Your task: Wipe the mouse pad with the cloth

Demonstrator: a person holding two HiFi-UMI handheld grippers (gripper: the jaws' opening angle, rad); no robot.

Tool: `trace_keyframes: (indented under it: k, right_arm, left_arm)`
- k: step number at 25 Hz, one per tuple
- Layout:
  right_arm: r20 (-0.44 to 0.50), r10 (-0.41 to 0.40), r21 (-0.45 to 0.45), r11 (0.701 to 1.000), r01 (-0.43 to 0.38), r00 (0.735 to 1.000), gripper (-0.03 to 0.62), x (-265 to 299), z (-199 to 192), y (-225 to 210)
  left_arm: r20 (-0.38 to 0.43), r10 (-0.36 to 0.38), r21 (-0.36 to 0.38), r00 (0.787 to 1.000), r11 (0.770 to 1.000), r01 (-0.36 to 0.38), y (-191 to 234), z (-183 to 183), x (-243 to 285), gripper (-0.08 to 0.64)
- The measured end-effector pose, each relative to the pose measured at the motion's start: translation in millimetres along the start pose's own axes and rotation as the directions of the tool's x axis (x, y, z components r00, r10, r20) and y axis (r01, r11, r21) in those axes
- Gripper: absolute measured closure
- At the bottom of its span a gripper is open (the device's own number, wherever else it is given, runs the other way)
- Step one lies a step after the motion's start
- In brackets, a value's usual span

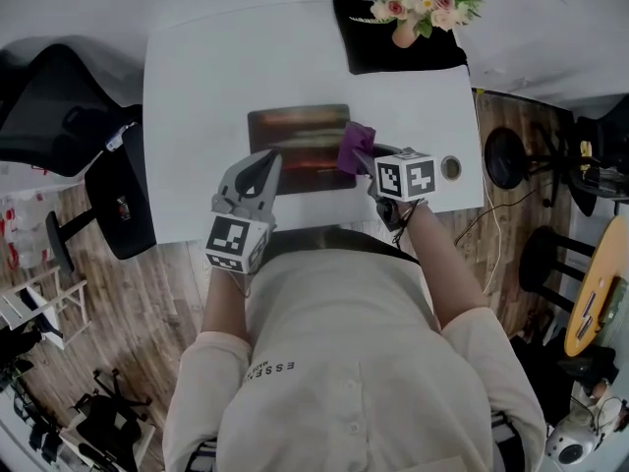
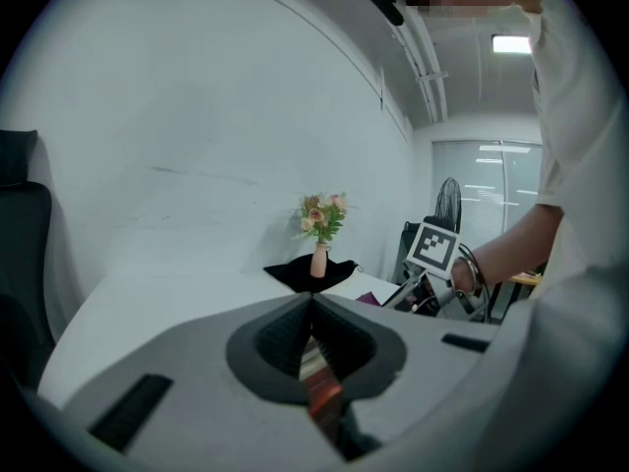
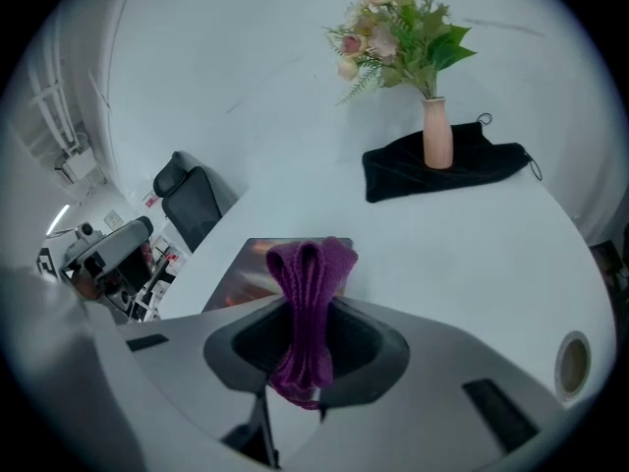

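A dark reddish-brown mouse pad [image 1: 295, 146] lies on the white table [image 1: 197, 87] in front of me. My right gripper [image 1: 362, 158] is shut on a folded purple cloth [image 1: 353, 146], which hangs over the pad's right edge. In the right gripper view the cloth [image 3: 307, 303] is pinched between the jaws, its folded top sticking up with the pad [image 3: 246, 273] behind it. My left gripper [image 1: 263, 161] hovers over the pad's front left corner. Its jaws [image 2: 313, 308] meet at the tips with nothing held, and a strip of the pad shows through the slit below.
A vase of flowers [image 1: 405, 29] stands on a black cloth [image 1: 432, 57] at the table's back right. A round cable hole [image 1: 451, 168] sits near the right gripper. A black office chair [image 1: 59, 106] is at the left, a fan [image 1: 504, 157] at the right.
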State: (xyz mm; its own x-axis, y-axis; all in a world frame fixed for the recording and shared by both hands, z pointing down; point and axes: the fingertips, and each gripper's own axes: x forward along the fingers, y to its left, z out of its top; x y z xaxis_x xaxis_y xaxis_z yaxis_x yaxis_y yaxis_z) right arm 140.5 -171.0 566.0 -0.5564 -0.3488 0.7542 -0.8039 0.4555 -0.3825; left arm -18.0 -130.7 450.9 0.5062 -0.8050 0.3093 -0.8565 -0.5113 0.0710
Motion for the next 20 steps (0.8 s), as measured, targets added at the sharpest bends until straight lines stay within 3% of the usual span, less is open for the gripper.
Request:
trace_keyframes:
  k: [12,20]
  right_arm:
    - [-0.110,0.159,-0.093,0.981,-0.169,0.981,0.492,61.3,-18.5,131.5]
    - [-0.193,0.197,-0.134,0.965,-0.225,0.961,0.492,103.4,-37.8,191.4]
  left_arm:
    - [-0.037,0.046,-0.012,0.998,0.999,-0.046,57.5,-29.4,-58.1,0.558]
    - [-0.021,0.055,-0.031,0.998,0.998,-0.056,92.5,-37.5,-81.0,0.558]
